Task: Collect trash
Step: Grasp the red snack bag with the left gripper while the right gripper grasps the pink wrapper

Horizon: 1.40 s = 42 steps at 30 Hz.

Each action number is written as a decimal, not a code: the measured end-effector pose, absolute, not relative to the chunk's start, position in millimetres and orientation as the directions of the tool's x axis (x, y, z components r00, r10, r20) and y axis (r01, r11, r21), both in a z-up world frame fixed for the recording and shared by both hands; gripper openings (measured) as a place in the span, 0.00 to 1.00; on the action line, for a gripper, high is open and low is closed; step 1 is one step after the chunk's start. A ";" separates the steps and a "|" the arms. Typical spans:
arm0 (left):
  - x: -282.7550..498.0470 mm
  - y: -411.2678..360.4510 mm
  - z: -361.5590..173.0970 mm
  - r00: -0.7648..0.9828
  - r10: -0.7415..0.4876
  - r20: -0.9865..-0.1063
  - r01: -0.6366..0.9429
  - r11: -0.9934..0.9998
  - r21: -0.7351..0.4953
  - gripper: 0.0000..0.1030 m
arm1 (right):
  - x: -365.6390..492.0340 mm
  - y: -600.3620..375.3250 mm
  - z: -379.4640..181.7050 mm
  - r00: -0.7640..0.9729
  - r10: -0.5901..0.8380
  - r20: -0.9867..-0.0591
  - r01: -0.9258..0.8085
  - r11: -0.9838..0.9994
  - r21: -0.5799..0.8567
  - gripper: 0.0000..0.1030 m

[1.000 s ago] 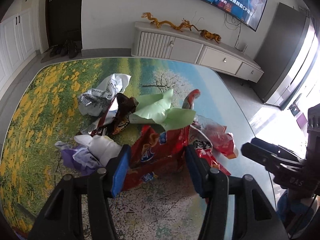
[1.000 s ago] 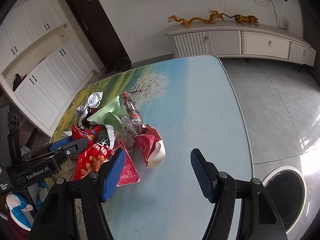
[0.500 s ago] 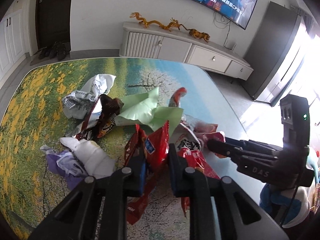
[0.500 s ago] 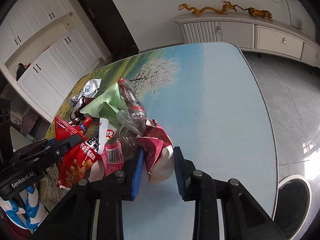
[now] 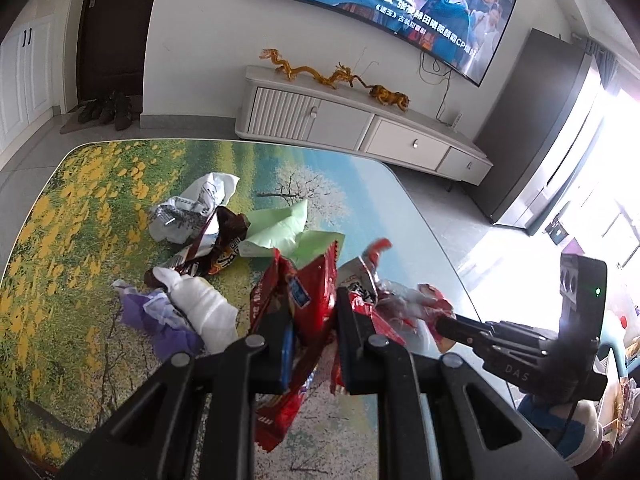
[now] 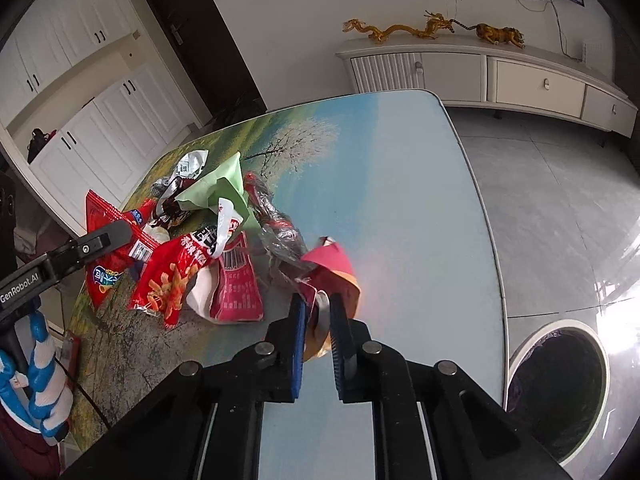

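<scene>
Red foil fills both grips: your left tool [image 5: 310, 332] is clamped on the red snack bag [image 5: 296, 304], your right tool [image 6: 318, 316] on a red-and-white wrapper [image 6: 332, 268], each lifted off the table [image 6: 400, 184], likely for the bin [image 6: 560, 392] beside it.

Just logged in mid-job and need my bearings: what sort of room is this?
Most likely a home living room: a wall-mounted TV above a low white cabinet, shoes by the door, and a wrapper-strewn table.
</scene>
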<state>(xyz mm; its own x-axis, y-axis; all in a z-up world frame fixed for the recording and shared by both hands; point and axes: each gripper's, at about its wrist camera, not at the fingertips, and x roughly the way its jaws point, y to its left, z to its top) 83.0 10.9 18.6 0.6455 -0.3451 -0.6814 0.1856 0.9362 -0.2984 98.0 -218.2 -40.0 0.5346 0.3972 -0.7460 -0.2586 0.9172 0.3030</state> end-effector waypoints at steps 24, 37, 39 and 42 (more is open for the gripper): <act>44.1 32.2 35.2 0.672 -0.376 -0.637 0.179 0.918 -0.353 0.16 | 40.0 -213.9 -51.4 0.514 0.358 -0.780 -0.239 0.932 0.271 0.18; 39.1 27.9 37.2 0.673 -0.379 -0.635 0.184 0.917 -0.353 0.16 | 33.1 -214.2 -55.6 0.513 0.328 -0.793 -0.221 0.943 0.247 0.25; 38.3 27.4 37.9 0.672 -0.381 -0.635 0.186 0.917 -0.353 0.16 | 33.1 -217.7 -57.2 0.511 0.327 -0.795 -0.208 0.944 0.255 0.13; 35.3 25.0 40.1 0.674 -0.383 -0.631 0.195 0.917 -0.348 0.16 | 30.0 -219.9 -57.7 0.503 0.341 -0.794 -0.210 0.939 0.271 0.12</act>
<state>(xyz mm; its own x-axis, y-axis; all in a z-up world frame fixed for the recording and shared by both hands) 35.3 25.0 40.1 0.6745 -0.3834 -0.6309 0.1954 0.9168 -0.3482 30.0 -219.9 -57.7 0.5032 0.3415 -0.7938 -0.2098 0.9394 0.2711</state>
